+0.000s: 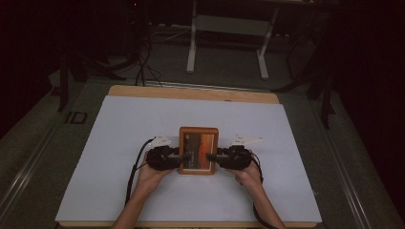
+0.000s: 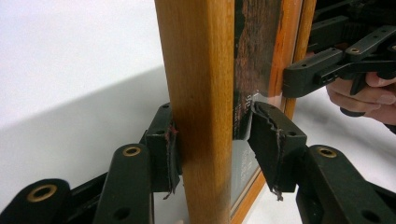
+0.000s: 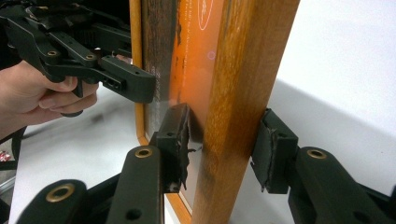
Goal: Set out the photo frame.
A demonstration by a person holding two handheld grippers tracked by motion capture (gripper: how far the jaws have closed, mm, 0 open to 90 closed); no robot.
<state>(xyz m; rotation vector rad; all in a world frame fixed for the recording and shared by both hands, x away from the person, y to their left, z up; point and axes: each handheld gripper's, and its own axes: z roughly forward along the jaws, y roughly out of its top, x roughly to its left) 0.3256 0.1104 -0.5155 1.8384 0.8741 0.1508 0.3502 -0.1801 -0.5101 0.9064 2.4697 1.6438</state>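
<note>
High view, both tongs (image 1: pixel 177 159) (image 1: pixel 213 157) grip frame (image 1: pixel 198 150)

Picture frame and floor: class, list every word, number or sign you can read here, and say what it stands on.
"ID": pale marking on the floor left of the table.
Small pale print and a round sign on the picture in the wooden frame: too blurred to read.

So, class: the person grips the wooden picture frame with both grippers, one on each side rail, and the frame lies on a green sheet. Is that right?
One thing is off: the sheet is white, not green, as the high view shows. The rest stands: the left gripper and the right gripper each clamp a side rail of the wooden picture frame, and both gripper views show the fingers pressed against the wood.
</note>
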